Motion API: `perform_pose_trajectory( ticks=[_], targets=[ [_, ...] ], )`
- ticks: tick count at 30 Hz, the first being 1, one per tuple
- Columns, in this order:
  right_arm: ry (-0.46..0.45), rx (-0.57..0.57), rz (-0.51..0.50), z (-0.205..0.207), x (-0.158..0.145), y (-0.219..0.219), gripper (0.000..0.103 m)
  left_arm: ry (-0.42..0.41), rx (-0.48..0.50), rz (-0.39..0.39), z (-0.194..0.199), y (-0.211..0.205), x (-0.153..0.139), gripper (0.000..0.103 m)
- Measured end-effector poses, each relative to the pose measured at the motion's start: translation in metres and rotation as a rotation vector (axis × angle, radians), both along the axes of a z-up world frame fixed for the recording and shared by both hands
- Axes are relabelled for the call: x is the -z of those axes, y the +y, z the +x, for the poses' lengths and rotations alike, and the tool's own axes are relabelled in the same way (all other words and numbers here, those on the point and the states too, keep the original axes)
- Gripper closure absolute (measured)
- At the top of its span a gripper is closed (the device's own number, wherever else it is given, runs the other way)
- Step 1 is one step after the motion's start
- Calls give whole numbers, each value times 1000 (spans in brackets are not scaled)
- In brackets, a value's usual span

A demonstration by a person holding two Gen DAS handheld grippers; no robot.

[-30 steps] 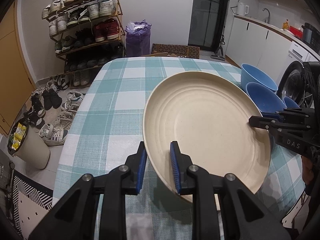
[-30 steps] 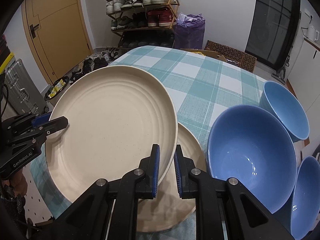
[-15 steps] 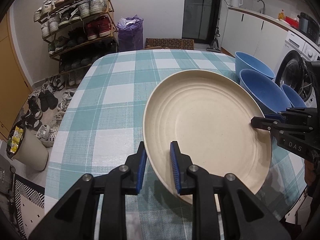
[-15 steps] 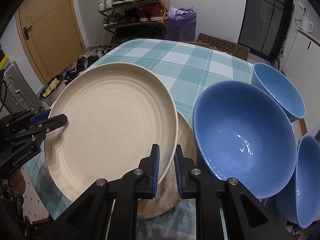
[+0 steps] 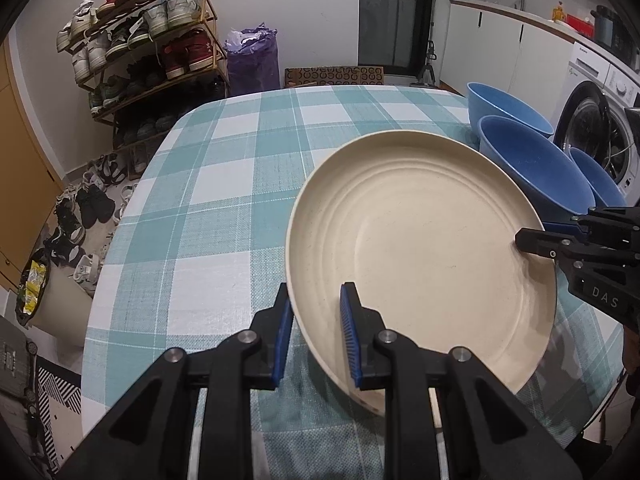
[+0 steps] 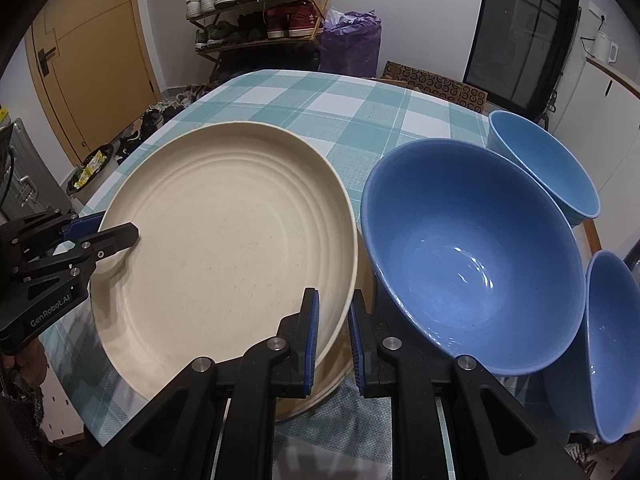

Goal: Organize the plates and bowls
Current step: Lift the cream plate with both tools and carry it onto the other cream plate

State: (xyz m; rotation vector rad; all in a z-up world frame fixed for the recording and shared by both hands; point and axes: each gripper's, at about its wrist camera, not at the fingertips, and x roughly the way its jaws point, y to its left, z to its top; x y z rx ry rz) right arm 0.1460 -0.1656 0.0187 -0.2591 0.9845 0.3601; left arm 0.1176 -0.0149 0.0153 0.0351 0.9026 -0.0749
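Your left gripper (image 5: 316, 330) and right gripper (image 6: 333, 336) each clamp opposite rims of the round ridged cream plate (image 5: 420, 256), held tilted over the teal checked tablecloth (image 5: 224, 200). Only your right view reveals a second cream plate (image 6: 320, 396) beneath, beside three glossy blue bowls (image 6: 472, 256).

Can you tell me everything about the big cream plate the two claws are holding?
The cream plate is round and wide, with ring-shaped ridges inside, a raised rim and tiny dark specks. It looks matte, like speckled plastic or fibre. The left claw pinches one edge and the right claw pinches the opposite edge. It is tilted, over a second cream plate on the checked tablecloth, close beside a blue bowl.
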Motion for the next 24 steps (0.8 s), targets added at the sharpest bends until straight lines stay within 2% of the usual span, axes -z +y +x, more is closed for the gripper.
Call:
perform_pose_trajectory(
  ticks=[24],
  targets=[
    [-58,14,-121,-8,12,6,84,14,22,40,10,-11,16,81]
  ],
)
